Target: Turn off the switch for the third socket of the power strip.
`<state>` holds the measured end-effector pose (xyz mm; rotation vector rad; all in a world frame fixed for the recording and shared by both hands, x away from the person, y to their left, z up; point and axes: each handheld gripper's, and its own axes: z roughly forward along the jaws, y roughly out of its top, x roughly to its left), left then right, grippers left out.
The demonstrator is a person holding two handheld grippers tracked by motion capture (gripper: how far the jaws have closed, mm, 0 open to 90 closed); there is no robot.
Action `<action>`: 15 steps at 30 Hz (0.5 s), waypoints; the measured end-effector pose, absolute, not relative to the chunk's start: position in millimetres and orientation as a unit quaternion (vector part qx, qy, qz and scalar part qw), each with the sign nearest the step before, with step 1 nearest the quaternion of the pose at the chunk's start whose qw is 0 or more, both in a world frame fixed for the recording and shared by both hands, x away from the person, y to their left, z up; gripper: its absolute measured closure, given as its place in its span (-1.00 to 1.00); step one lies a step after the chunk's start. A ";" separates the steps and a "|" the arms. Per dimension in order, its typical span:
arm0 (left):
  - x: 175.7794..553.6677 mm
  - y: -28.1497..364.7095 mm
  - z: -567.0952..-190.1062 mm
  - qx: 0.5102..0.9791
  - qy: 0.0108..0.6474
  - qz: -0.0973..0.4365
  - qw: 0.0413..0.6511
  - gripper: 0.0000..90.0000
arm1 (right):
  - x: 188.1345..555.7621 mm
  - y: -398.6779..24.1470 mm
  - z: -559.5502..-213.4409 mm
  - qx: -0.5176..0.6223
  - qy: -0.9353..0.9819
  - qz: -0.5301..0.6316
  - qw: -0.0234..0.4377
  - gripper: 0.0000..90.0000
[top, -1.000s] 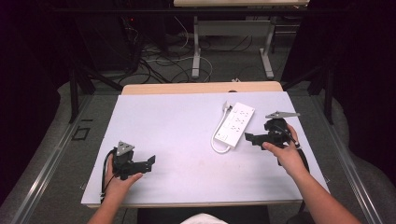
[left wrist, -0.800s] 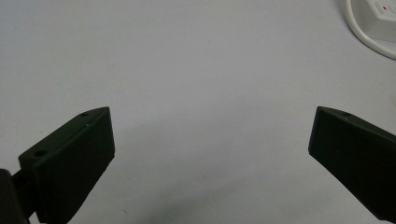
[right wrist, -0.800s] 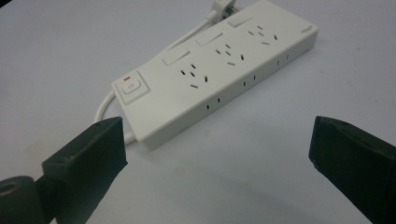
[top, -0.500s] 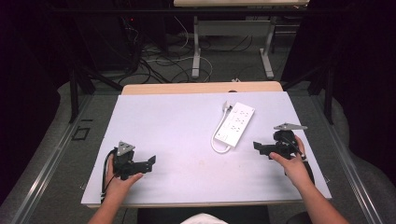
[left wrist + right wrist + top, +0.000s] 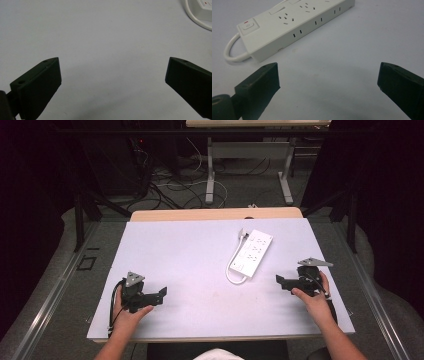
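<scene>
Power strip [image 5: 297, 27] far end & cable cut off by frame edge, right gripper view.

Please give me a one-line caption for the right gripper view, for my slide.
Open right gripper, its jaws wide apart and empty, facing a white power strip that lies on the grey table.

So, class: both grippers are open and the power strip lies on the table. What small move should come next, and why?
Probably ease the right gripper forward toward the switch end of the power strip. It is the nearer one, its jaws stand wide open with nothing between them, and in the right gripper view the strip lies just ahead, untouched. The left gripper sits farther off.
</scene>
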<state>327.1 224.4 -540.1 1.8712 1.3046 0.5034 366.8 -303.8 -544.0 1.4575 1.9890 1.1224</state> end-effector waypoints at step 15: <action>327.4 224.4 -539.9 0.738 0.512 0.198 0.391 -0.99 | 365.2 -318.1 -554.6 0.547 0.702 0.399 0.222 -0.93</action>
